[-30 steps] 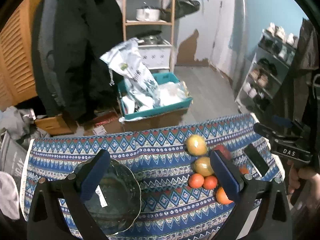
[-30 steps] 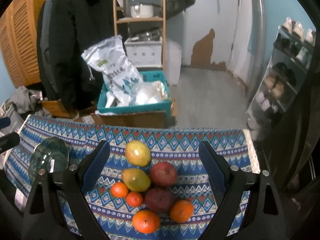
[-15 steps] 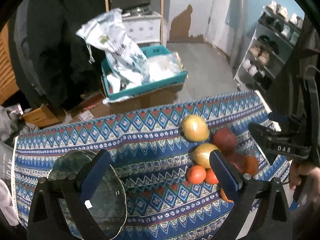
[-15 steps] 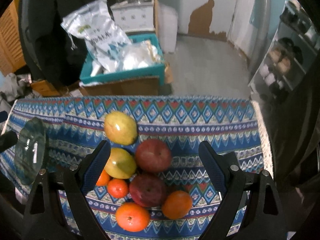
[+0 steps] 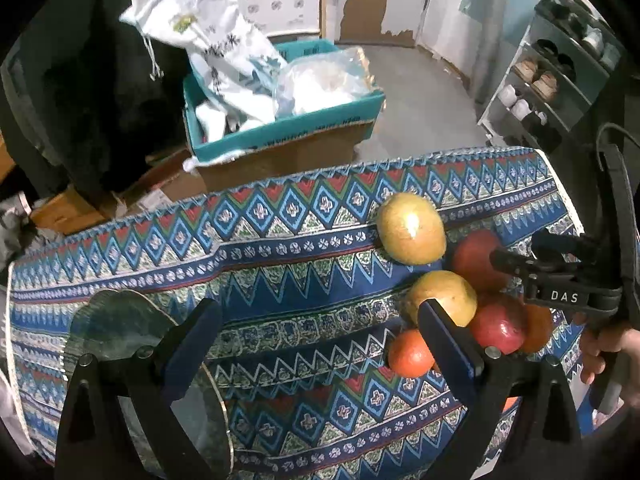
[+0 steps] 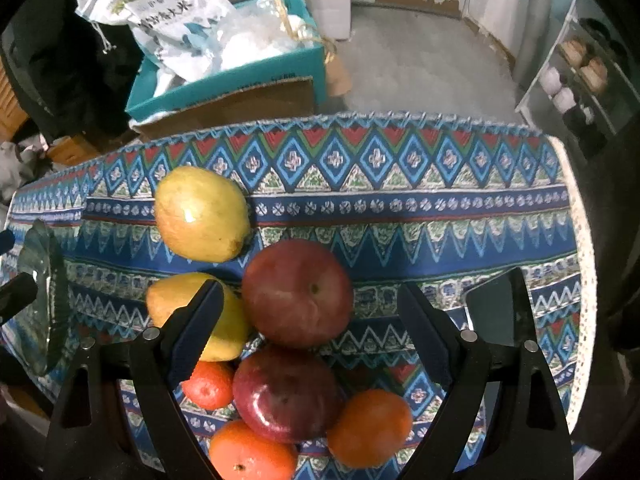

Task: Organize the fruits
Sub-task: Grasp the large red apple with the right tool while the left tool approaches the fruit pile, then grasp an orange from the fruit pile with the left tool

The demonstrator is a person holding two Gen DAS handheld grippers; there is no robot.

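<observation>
We hover our right hand-held gripper (image 6: 310, 314) (spread, empty) over the upper red apple (image 6: 297, 293); next, descend and clamp.

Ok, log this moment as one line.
left tongs: open, empty | right tongs: open, over red apple | plate: no fruit | stage: pre-grasp

teal box (image 5: 288, 132) of bags, shoe rack (image 5: 560, 80), dark coat (image 5: 80, 92)
</observation>
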